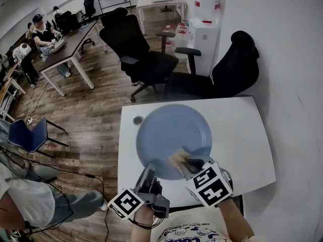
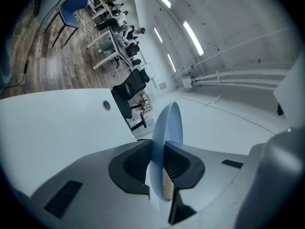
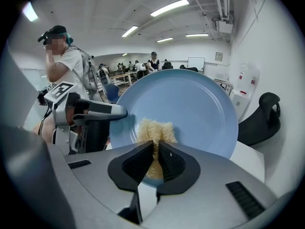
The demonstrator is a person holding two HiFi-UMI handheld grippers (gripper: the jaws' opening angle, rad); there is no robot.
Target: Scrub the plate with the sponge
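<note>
The blue plate (image 1: pixel 174 135) carried nothing but the sponge (image 1: pixel 177 158), a pale, fibrous pad pressed against its face near the plate's 6 o'clock rim in the head view. The plate hung over the white table (image 1: pixel 242 135), caught at its 7 o'clock rim by the left tool (image 1: pixel 150 169), whose jaws stood narrow and clamped on the rim. The right tool (image 1: pixel 191 164) came in from 5 o'clock, its jaws pinched close on the sponge. A small round grommet (image 1: pixel 138 120) sat in the table at the plate's 10 o'clock. Only the head view gave the table's outline, the wood floor and the two black chairs (image 1: pixel 146 59) at 12 o'clock beyond it. The left gripper view alone showed the plate edge-on, a thin rim standing up between the pads, with a sliver of sponge against its right face. The right gripper view alone showed the plate's face full on, the sponge's frayed top fanning out above the pads, the left tool gripping the rim at 9 o'clock, and the person behind it.
</note>
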